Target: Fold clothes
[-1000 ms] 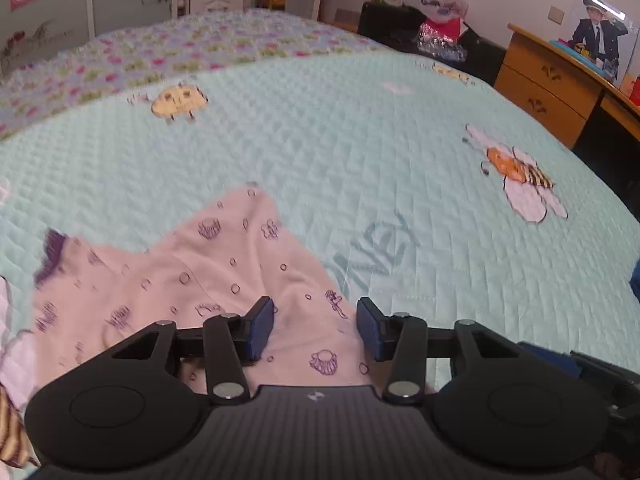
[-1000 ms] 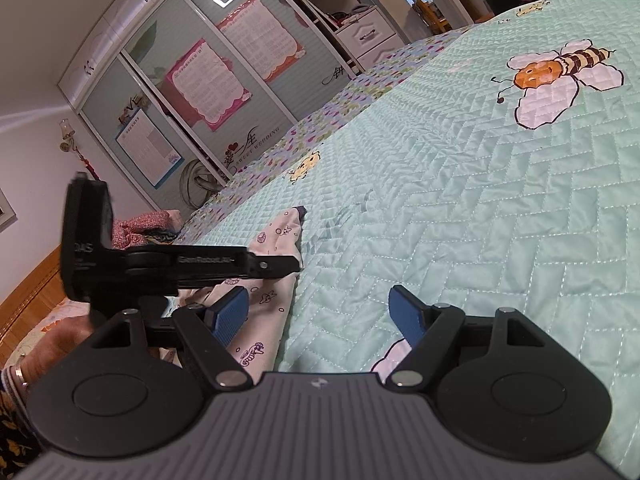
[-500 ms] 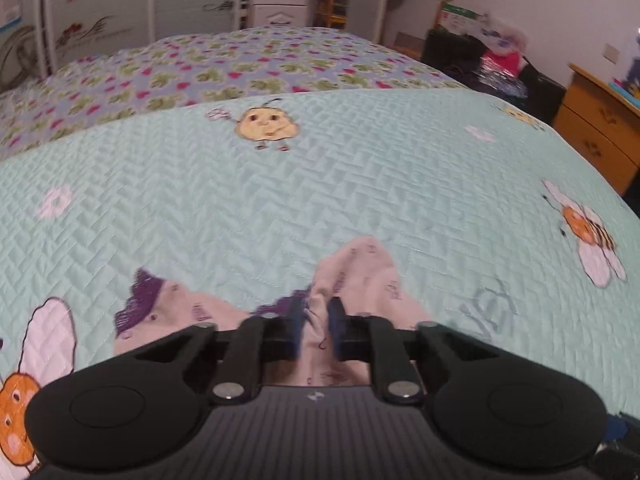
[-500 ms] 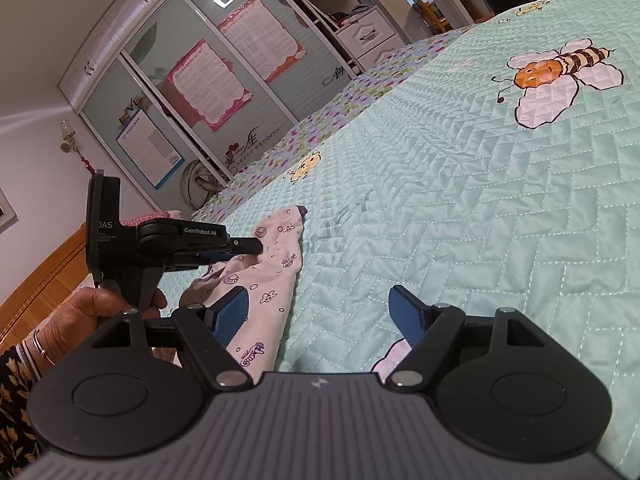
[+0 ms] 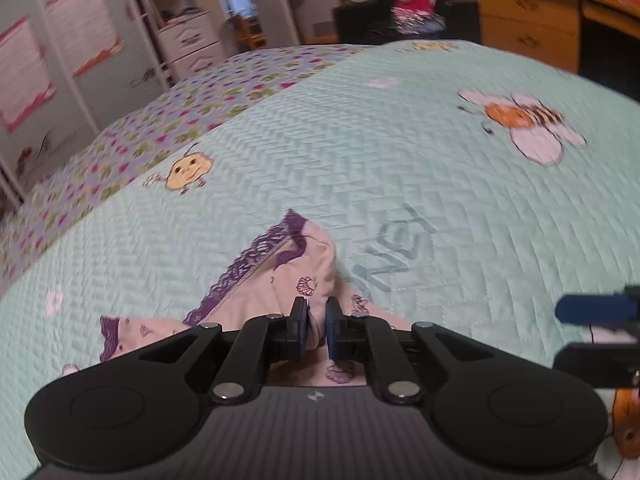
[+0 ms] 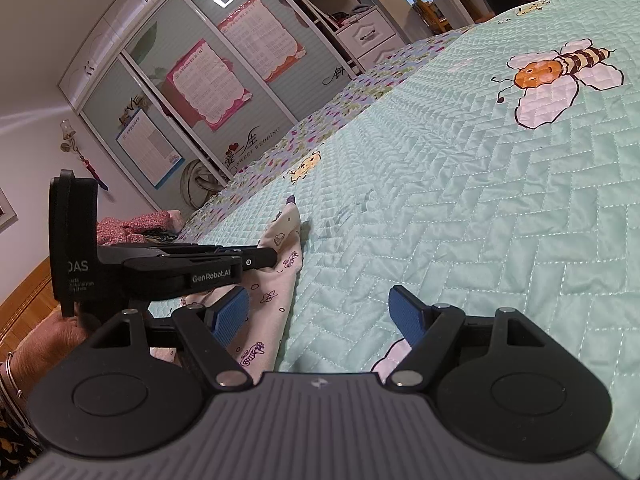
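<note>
Left claw [image 5: 316, 326] pinches soft pink lace-trimmed garment [image 5: 288, 280] on quilted bedspread [image 5: 400, 160].

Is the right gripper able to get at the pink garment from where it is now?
Probably yes: the right gripper is open, and the pink garment lies just left of its fingers, nothing between.

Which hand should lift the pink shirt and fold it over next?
Left, probably. The left gripper is already shut on a fold of the pink shirt, while the right gripper is open with nothing in it.
</note>
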Tool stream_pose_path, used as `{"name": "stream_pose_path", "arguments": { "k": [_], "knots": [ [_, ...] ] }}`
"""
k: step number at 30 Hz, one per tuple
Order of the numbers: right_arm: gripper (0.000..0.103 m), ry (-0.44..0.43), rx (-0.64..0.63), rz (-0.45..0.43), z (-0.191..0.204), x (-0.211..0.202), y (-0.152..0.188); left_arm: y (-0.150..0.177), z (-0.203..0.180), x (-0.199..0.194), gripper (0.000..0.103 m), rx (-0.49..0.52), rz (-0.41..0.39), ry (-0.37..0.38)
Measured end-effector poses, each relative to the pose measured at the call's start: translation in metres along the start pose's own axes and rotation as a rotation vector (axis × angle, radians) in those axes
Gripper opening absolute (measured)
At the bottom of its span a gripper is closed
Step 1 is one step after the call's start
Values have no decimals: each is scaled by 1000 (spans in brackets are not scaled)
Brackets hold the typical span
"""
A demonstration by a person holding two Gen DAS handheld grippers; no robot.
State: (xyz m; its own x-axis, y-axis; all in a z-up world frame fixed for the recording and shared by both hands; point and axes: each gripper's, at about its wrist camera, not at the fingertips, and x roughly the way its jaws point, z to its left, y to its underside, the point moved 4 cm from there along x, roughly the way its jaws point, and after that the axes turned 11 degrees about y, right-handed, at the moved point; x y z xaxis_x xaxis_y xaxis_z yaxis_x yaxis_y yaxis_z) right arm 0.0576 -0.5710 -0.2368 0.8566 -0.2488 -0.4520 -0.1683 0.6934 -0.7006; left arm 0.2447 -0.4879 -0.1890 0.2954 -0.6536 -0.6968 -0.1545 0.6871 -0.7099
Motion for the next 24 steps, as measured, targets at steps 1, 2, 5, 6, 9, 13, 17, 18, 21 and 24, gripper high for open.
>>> {"name": "stream_pose_path", "arguments": {
  "k": [1,2,5,6,9,13,17,18,21,24],
  "knots": [
    [78,0,0,0,0,0,0,0,3,-2,10,-19,-6,-5],
    [78,0,0,0,0,0,0,-1,7,-4,10,-44,-12,-7],
    [78,-1,1,0,0,0,0,-1,27,-14,10,-173,-45,3],
    [78,-1,1,0,0,0,0,-1,35,-18,12,-235,-61,9],
    [78,0,0,1,-1,1,-1,5,66,-25,12,-478,-98,62],
    [78,-1,0,2,-1,1,-2,19,78,-19,12,-602,-61,86],
    [78,-1,0,1,-1,1,-2,16,58,-18,12,-509,-65,62],
    [78,-1,1,1,-2,1,-2,13,52,-18,12,-470,-65,50],
    [78,-1,-1,1,-2,2,-2,3,28,-13,13,-322,-55,31],
    [78,-1,0,1,-2,2,-2,-6,2,-7,21,-154,-47,25]
  ]
}}
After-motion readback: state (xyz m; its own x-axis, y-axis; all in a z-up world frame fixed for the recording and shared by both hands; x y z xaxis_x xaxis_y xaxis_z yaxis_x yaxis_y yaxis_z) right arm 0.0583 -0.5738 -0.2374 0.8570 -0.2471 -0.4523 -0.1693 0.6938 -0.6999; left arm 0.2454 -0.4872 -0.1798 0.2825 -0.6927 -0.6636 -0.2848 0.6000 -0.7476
